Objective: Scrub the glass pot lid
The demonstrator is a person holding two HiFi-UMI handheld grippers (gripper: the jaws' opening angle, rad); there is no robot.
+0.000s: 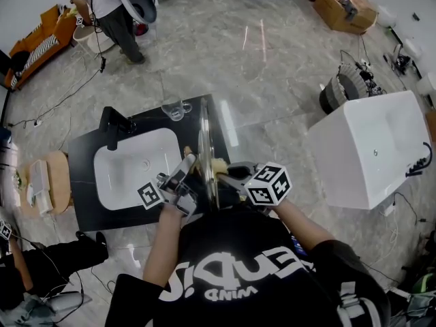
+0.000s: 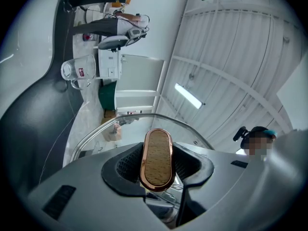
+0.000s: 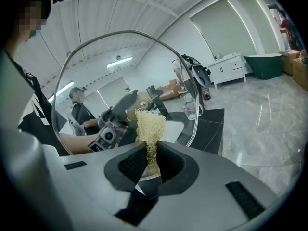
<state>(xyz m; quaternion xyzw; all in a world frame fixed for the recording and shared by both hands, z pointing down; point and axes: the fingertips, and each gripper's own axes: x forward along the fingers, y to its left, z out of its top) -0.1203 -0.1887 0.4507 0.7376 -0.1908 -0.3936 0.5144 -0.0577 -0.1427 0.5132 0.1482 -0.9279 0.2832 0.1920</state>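
Glass pot lid, left hand-held gripper clamping knob, right hand-held gripper clamping scrubber

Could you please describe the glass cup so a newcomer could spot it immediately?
Find the black countertop with the white basin. At its far edge, right of the black tap, stands the glass cup: clear, with a handle, unlike the dark tap.

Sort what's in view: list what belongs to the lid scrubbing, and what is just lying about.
In the job:
glass pot lid
wooden knob of the lid, clamped in the left gripper
loofah scrubber, clamped in the right gripper and held up to the glass

Lying about:
glass mug
black faucet
white bathtub
cardboard boxes
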